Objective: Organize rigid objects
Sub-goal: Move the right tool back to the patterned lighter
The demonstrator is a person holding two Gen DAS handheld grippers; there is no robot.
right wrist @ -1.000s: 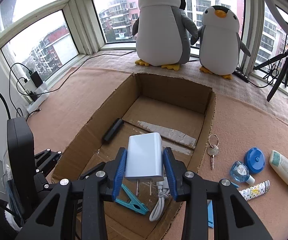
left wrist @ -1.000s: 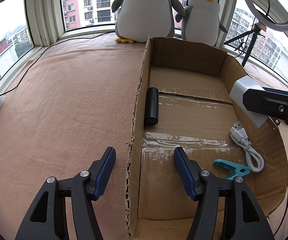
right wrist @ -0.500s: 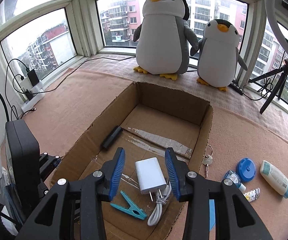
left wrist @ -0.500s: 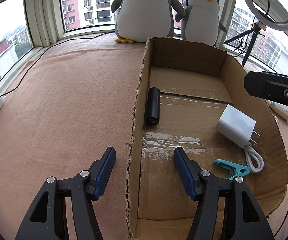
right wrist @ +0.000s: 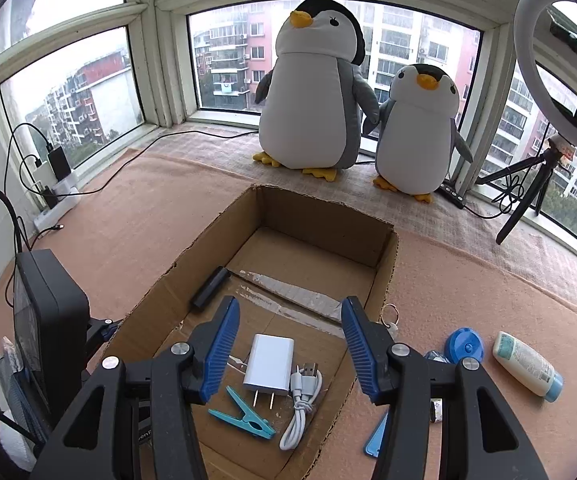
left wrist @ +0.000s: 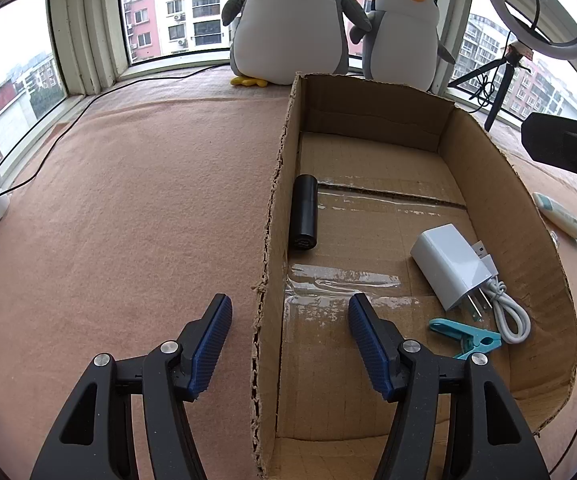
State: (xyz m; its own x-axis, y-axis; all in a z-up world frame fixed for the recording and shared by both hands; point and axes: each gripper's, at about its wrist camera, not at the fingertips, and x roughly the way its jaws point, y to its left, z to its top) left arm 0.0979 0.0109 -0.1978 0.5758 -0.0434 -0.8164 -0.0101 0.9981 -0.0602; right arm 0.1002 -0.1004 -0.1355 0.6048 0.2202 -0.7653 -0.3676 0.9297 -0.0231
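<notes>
Released charger [right wrist: 267, 363]; right gripper [right wrist: 288, 350] apparently higher.

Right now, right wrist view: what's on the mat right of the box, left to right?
Key ring → blue round cap → white lotion bottle. Items partly hidden behind the gripper finger are left out.

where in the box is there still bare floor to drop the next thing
The far half of the box floor, between the back wall and the tape strip, is bare. So is the middle strip between the black cylinder and the charger. The near right corner is crowded: charger, white cable and teal clip lie together.
</notes>
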